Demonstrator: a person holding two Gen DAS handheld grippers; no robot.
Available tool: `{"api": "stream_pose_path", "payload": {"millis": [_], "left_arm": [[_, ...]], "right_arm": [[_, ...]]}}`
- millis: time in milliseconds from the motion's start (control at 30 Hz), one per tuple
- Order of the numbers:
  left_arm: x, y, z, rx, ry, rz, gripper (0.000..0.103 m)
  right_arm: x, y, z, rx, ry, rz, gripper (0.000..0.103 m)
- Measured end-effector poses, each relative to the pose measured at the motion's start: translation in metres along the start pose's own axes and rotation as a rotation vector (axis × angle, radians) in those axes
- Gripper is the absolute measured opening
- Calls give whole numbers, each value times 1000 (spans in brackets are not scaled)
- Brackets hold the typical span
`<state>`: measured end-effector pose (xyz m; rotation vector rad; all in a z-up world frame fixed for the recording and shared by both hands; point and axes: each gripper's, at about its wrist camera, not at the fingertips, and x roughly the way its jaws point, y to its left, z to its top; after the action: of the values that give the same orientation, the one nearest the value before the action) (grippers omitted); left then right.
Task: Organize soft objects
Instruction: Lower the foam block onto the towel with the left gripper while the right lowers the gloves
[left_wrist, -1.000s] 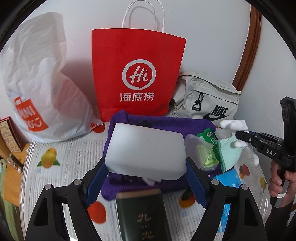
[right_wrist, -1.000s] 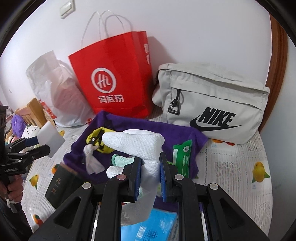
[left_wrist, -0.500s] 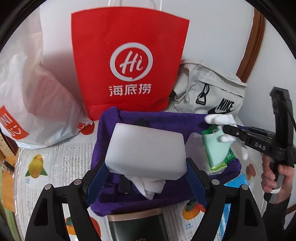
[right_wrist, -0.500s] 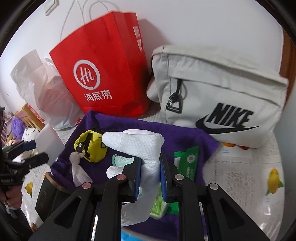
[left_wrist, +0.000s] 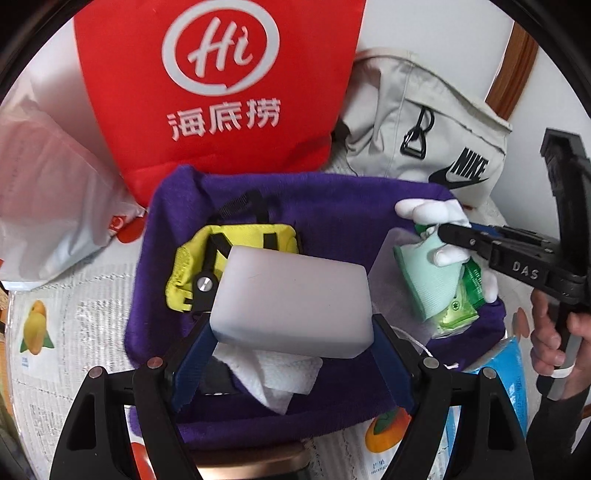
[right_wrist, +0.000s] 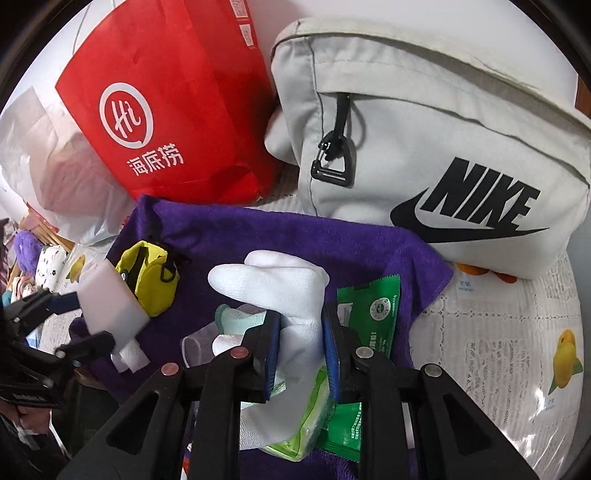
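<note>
My left gripper (left_wrist: 291, 332) is shut on a white foam sponge (left_wrist: 291, 295) and holds it over the purple towel (left_wrist: 332, 199); it also shows in the right wrist view (right_wrist: 107, 306). My right gripper (right_wrist: 301, 354) is shut on a white glove with a mint cuff (right_wrist: 284, 291), above the towel's right part (right_wrist: 295, 236); the glove also shows in the left wrist view (left_wrist: 432, 273). A yellow pouch (left_wrist: 229, 254), a crumpled white tissue (left_wrist: 280, 376) and green wet-wipe packets (right_wrist: 369, 310) lie on the towel.
A red paper bag (left_wrist: 218, 85) and a grey Nike bag (right_wrist: 424, 155) stand behind the towel against the wall. A white plastic bag (left_wrist: 48, 184) is at the left. A dark box (left_wrist: 251, 465) and a blue packet (left_wrist: 509, 373) lie near the front.
Both grippers have moved forward over the purple towel, each still holding its object. The yellow pouch has come into the left wrist view.
</note>
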<state>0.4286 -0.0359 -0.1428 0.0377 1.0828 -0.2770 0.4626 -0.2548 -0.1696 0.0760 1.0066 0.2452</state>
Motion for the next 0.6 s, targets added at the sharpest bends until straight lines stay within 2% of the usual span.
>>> {"api": "stream_pose_path", "payload": {"millis": [133,267,367,533,600], "left_arm": [[7,-3,-1,4,18,7,82],[11,-3,-2,-7,30,3,83],[14,-4,-3,-6,42,18,85],[14,-9,-4,1,37,38,86],[13,-10,-3,-6,42,31,91]], "right_arm": [[-1,1,-2,-10,-3,1,29],[-4,6,-1,-24,-14,26,50],[-7,11,-1,-37,-26,32,59],[-14,14,0,-53,-38,35,59],[-16,16,0,-52,-41,33,59]]}}
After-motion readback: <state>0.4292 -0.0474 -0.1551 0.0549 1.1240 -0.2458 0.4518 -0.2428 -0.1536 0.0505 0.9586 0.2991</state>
